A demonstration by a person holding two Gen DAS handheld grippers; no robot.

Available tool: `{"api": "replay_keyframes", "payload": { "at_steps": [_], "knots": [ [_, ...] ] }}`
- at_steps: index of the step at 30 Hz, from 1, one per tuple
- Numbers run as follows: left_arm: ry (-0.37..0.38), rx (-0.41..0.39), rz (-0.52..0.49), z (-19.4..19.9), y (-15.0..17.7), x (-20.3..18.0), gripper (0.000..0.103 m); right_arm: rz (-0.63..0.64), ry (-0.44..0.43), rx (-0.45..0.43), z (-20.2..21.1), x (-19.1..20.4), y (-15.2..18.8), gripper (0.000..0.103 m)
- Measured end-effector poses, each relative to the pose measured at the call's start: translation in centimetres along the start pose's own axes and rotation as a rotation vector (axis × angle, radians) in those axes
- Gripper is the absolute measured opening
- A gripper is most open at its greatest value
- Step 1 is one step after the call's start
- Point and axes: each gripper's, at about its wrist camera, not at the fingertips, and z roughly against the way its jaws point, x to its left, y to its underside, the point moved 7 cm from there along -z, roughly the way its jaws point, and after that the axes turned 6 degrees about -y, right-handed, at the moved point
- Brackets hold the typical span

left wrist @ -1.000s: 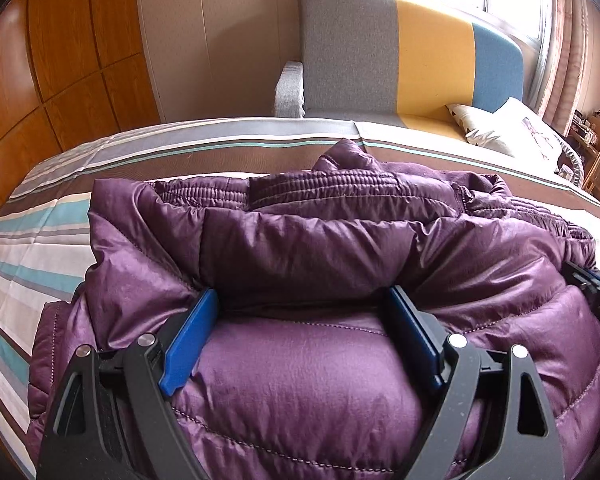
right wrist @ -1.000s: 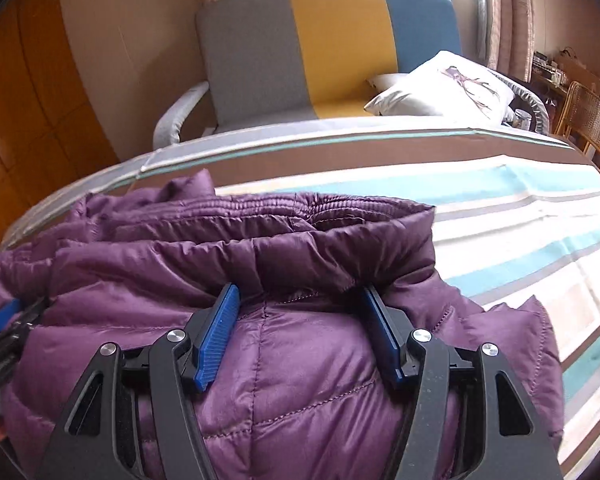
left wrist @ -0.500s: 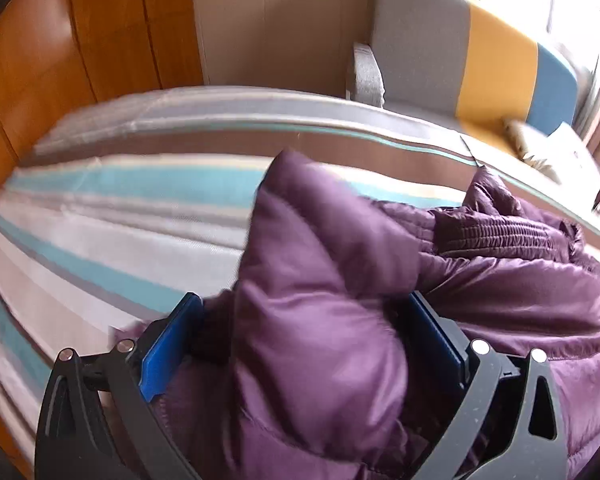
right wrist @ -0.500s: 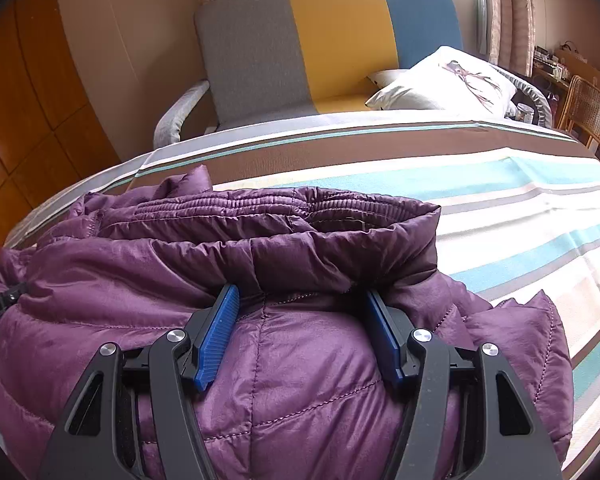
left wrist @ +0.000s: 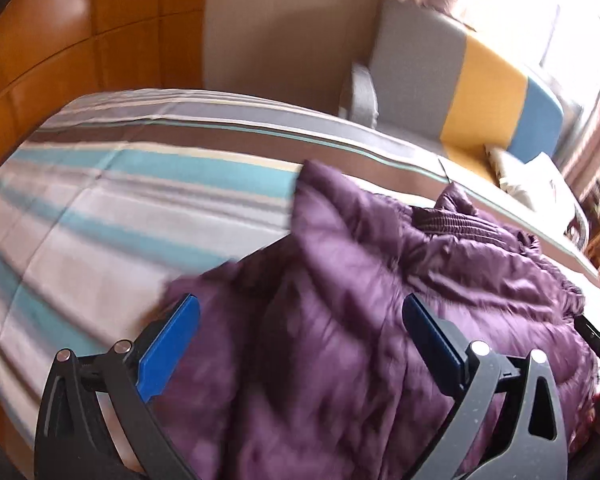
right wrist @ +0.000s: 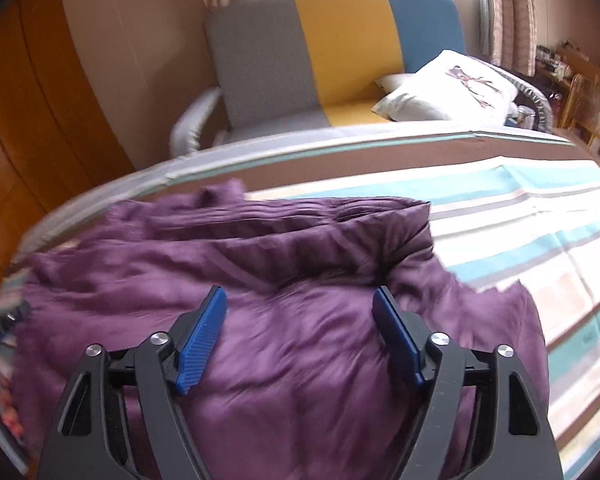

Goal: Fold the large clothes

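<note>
A purple padded jacket (left wrist: 400, 300) lies bunched on the striped bed (left wrist: 120, 220), its ribbed hem (left wrist: 456, 222) toward the far side. My left gripper (left wrist: 300, 300) hovers over the jacket's left end, jaws wide open; the cloth lies under and between the blue pads (left wrist: 168, 344) without being pinched. My right gripper (right wrist: 298, 292) hangs over the same jacket (right wrist: 300, 360) near its right end. Its jaws are opening, and the blue pads (right wrist: 202, 340) stand free of the cloth below them. The folded-over edge (right wrist: 300, 240) lies just beyond its fingertips.
Bare striped sheet (right wrist: 540, 240) spreads to the jacket's right, and also to its left. Beyond the bed stands a grey, yellow and blue sofa (right wrist: 340, 52) with a white pillow (right wrist: 448, 88). Wooden panels (left wrist: 80, 40) stand at the left, a rattan chair (right wrist: 592, 112) at the far right.
Both grippers let go of the jacket's fold, which they were pinching. The left one opened wide and swung toward the jacket's left end; the right one widened and lifted a little.
</note>
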Motion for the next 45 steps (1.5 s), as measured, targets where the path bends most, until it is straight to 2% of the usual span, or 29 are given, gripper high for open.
{"api": "replay_keyframes", "payload": {
  "at_steps": [4,10,12,14,15,16,17,20,24,28,33,38,43,45],
  "knots": [
    [0.01,-0.03,0.082,2.6,2.8,2.6,0.101,0.069,-0.053,-0.018,3.4,3.1,1.9,0.076],
    [-0.021,-0.025,0.063,3.9,6.9,4.5,0.101,0.136,-0.062,-0.048,6.9,5.7,4.7,0.076],
    [-0.006,-0.008,0.063,4.1,8.1,4.9,0.101,0.147,-0.073,-0.055,7.9,6.3,5.7,0.075],
    [0.027,0.008,0.072,4.3,9.0,5.1,0.101,0.159,-0.079,-0.06,8.5,6.6,6.6,0.058],
    [0.05,0.012,0.08,4.4,9.3,5.0,0.1,0.164,-0.087,-0.055,8.7,6.8,7.0,0.055],
    [0.085,0.018,0.091,4.5,9.7,4.8,0.1,0.169,-0.099,-0.049,8.7,7.1,7.5,0.047],
    [0.109,0.02,0.095,4.6,9.9,4.6,0.098,0.176,-0.12,-0.042,8.7,7.4,8.0,0.036],
    [0.131,0.021,0.07,4.8,10.1,3.7,0.09,0.174,-0.183,-0.014,8.4,8.4,9.0,0.017],
    [0.139,0.029,0.085,4.6,10.1,3.5,0.082,0.16,-0.237,0.006,7.9,9.2,9.6,0.016],
    [0.153,0.05,0.128,4.2,10.1,3.7,0.078,0.166,-0.245,0.018,7.0,9.6,9.8,0.016],
    [0.149,0.045,0.137,3.6,10.2,3.6,0.078,0.181,-0.218,0.05,5.1,9.8,10.1,0.016],
    [0.148,0.03,0.159,3.3,9.8,3.8,0.078,0.267,-0.138,0.108,2.3,9.8,11.9,0.015],
    [0.147,0.032,0.175,2.9,9.5,4.0,0.077,0.223,-0.147,0.107,2.0,9.7,12.2,0.015],
    [0.152,0.032,0.201,2.7,9.3,4.1,0.073,0.22,-0.15,0.101,2.1,9.8,12.3,0.015]
  ]
}}
